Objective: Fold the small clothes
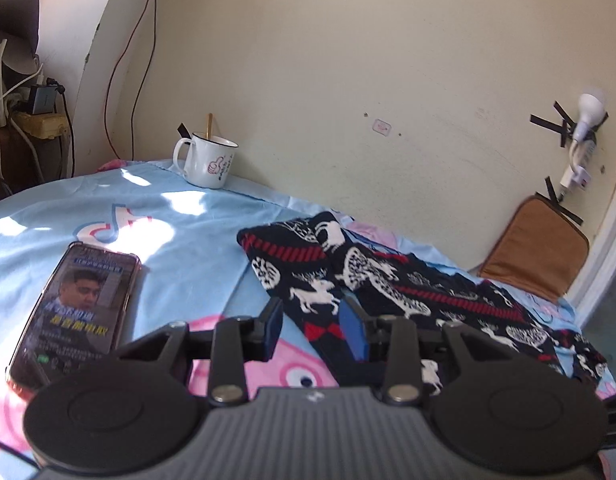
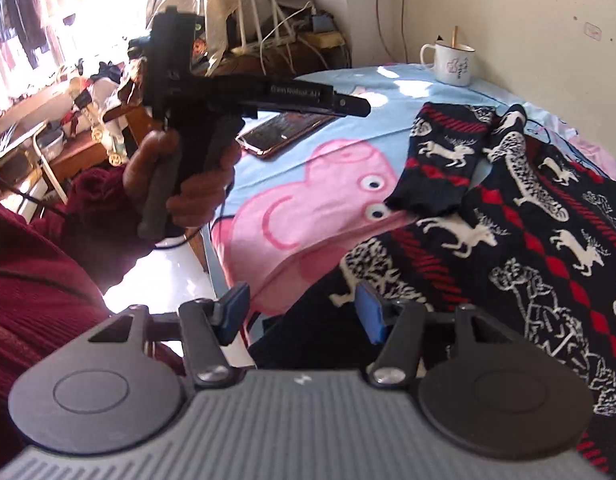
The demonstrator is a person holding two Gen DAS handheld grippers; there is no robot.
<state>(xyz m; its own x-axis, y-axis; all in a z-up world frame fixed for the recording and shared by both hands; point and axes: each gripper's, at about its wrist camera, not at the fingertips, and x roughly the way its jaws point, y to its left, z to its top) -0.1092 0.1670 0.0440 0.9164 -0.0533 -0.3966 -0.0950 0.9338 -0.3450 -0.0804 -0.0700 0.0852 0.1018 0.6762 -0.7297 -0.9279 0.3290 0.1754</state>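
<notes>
A small dark navy sweater [image 1: 391, 284] with white deer and red stripes lies on the light blue cartoon sheet [image 1: 196, 236]. One sleeve [image 2: 443, 156] is folded in across its body [image 2: 547, 248]. My left gripper [image 1: 312, 324] is open, its blue pads just above the near end of the sleeve. It also shows from the side in the right wrist view [image 2: 359, 106], held in a hand above the sheet. My right gripper [image 2: 304, 312] is open and empty at the sweater's near edge, over the sheet's front border.
A phone [image 1: 74, 312] with a lit screen lies left of the sweater. A white mug [image 1: 208, 160] stands by the wall at the back. A brown cushion [image 1: 535, 248] leans on the wall at right. A cluttered shelf and cables [image 2: 268, 40] stand beyond the bed.
</notes>
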